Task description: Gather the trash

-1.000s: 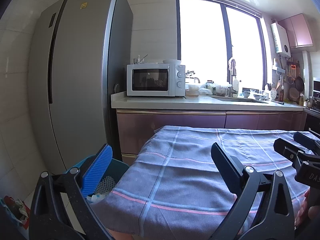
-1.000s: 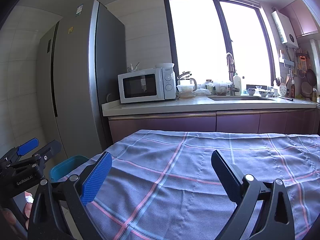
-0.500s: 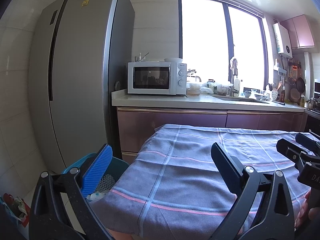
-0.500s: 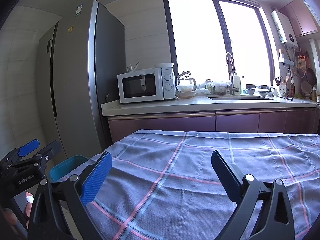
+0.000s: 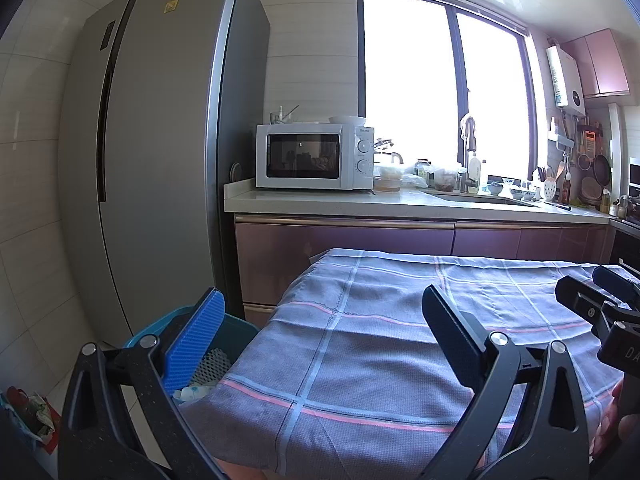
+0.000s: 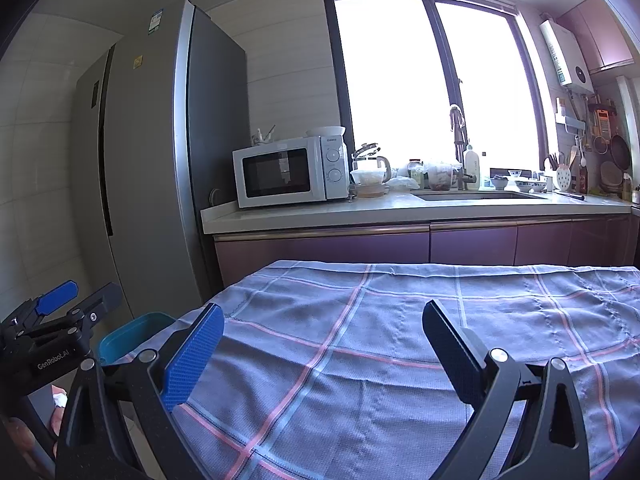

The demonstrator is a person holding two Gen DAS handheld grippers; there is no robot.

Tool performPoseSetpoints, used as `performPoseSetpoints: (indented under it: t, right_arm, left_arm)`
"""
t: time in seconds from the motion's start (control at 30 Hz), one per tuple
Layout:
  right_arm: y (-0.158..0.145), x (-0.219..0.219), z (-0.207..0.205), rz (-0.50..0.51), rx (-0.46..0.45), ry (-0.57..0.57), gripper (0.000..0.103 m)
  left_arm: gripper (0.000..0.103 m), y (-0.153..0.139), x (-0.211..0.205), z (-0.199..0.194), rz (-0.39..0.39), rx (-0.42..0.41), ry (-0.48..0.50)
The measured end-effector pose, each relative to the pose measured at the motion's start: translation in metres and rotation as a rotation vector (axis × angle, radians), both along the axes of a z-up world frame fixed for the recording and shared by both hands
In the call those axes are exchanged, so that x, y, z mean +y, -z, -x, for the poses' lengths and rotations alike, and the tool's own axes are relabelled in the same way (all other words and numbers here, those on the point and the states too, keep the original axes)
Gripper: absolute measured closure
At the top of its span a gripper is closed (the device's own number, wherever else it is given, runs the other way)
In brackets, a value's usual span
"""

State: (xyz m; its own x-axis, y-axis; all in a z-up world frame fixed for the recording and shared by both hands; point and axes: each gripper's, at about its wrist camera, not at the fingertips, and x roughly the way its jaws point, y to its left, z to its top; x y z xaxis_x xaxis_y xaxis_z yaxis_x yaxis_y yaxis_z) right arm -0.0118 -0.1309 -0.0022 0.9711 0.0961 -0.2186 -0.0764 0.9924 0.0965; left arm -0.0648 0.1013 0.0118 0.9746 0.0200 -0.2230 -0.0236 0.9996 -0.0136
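Both hand-held grippers are being held above the near edge of the surface, jaws spread wide and nothing between them: the left hand-held gripper (image 5: 320, 332) at the near left corner, the right hand-held gripper (image 6: 322, 336) further right over the cloth.

The teal trash bin (image 5: 230, 330) is sitting on the floor just beside the left edge of the surface; white mesh foam and a crumpled wrapper (image 5: 200, 376) are lying inside it. No loose trash is being seen on the plaid tablecloth (image 6: 400, 340). Judgement: collection is looking finished or nearly so; any remaining piece is being hidden from both views.

For the step in hand, the cloth is best being scanned before either jaw is closed. A further piece is probably best being pinched lightly, carried low to the left and released well inside the bin rim, so the draped cloth edge is not being snagged.

Room: a kitchen. A tall grey refrigerator (image 5: 160, 160) is standing far left, a white microwave (image 6: 290, 172) beside it on the counter, then a sink (image 6: 476, 196) beneath a bright window (image 6: 432, 80). Utensils are hanging at far right. Some coloured packaging (image 5: 28, 416) is lying on the floor at near left.
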Motion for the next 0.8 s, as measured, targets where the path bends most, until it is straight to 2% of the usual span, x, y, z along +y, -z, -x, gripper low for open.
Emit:
performPoseSetpoints:
  t: [0.8]
  right_arm:
    - [-0.0010,0.0015,-0.0006,-0.002,-0.005,0.010,0.007]
  left_arm:
    - [0.006,0.0003,-0.0001,-0.0005,0.000,0.002,0.003]
